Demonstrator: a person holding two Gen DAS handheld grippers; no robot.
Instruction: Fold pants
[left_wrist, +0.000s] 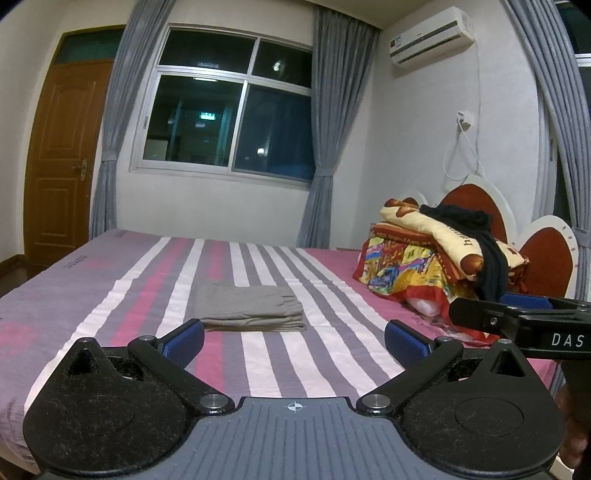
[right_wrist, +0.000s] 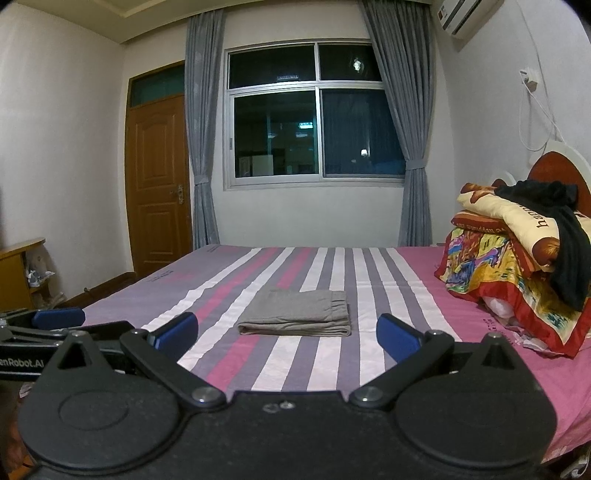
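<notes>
Grey fabric marks the pants, which lie folded into a compact rectangular stack on the striped bedsheet, near the middle of the bed and well ahead of both tools. The left gripper is spread wide, its blue-padded fingertips far apart with nothing between them; they touch neither the pants nor the sheet, and the folded stack shows through the gap beyond them. In the right wrist view the right gripper stands likewise released, jaws splayed wide, one blue pad on each side of the view, empty and clear of the cloth. The pants sit squarely framed between those pads but further off on the sheet, apart from them. The two tools are side by side: the right one juts in at the right edge of the left wrist view, and the left one shows at the left edge of the right wrist view. At the head of the bed rests a pile of colourful bedding with a black garment draped over it, well apart from the pants. Behind the bed are a dark window, grey curtains and a brown door.
</notes>
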